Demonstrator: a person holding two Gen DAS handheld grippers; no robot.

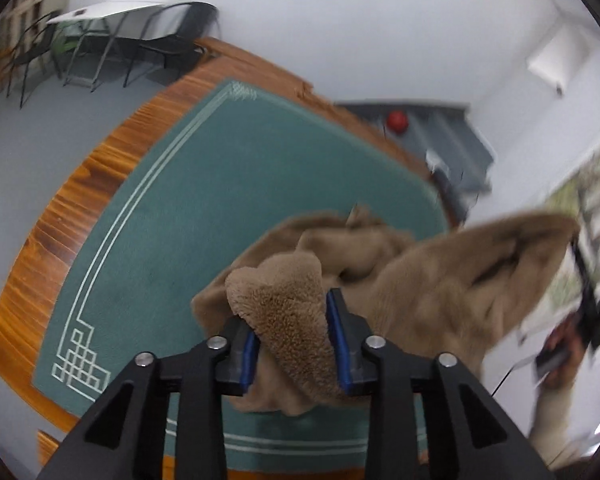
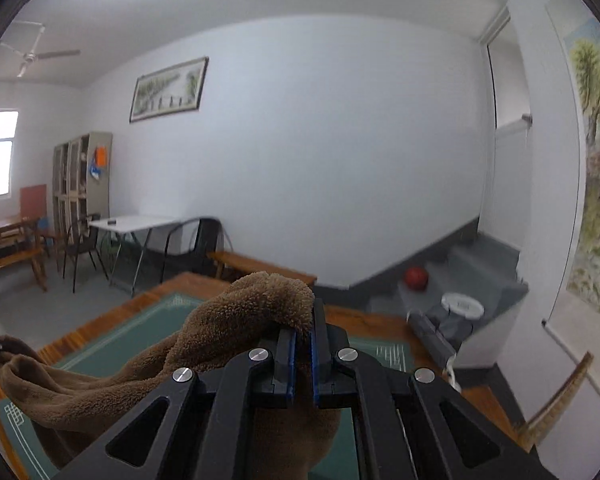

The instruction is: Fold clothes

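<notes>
Brown fleece garment [image 1: 384, 264] sits bunched over the green mat [image 1: 148, 216], near the mat's near edge, partly lifted off it.

Left gripper [image 1: 296, 344]: jaws partly apart, a thick wad of the fleece between the blue pads [image 1: 337, 344]. Fabric fills the gap and touches both pads, so it reads as a grip on a bulky fold. It is tilted down toward the mat.

Right gripper [image 2: 303, 344]: jaws pinched nearly together on a thin edge of the same garment [image 2: 228, 320]; the fleece bulges up over the left finger and drapes away to the left, down toward the mat [image 2: 112, 344]. This gripper is raised above the mat and points roughly level at the white wall [image 2: 340, 140]. In the left wrist view it is a blurred dark shape at the mat's right side, cloth stretched up to it.

The mat lies on a wooden table [image 1: 60, 208]. Beyond the table's far side: grey steps [image 2: 480, 264] with a red ball [image 2: 416, 278], a wooden bench [image 2: 260, 264], and a folding table [image 2: 136, 222] with black chairs.
</notes>
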